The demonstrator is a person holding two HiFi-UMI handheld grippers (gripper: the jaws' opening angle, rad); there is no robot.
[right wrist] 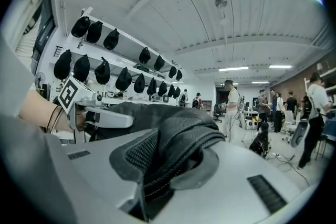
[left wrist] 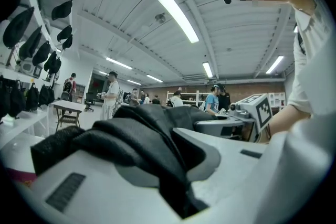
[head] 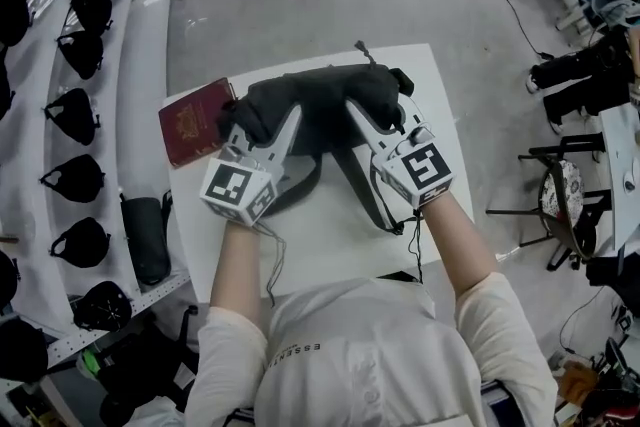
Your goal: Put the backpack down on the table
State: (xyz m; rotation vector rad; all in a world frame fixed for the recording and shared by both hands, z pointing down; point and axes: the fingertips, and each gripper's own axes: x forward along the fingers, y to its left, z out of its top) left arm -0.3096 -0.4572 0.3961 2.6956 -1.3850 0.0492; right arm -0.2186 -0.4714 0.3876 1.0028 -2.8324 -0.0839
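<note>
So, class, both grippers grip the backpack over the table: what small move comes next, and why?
Probably ease the backpack straight down: the left gripper and right gripper both clamp it, its straps trail on the table, and the red booklet lies beside it.

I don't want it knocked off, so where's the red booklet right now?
In the head view, the red booklet lies at the left edge of the white table, just left of the black backpack.

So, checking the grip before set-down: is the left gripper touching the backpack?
Touching: in the left gripper view the left gripper has its jaws pinched on the black backpack.
</note>
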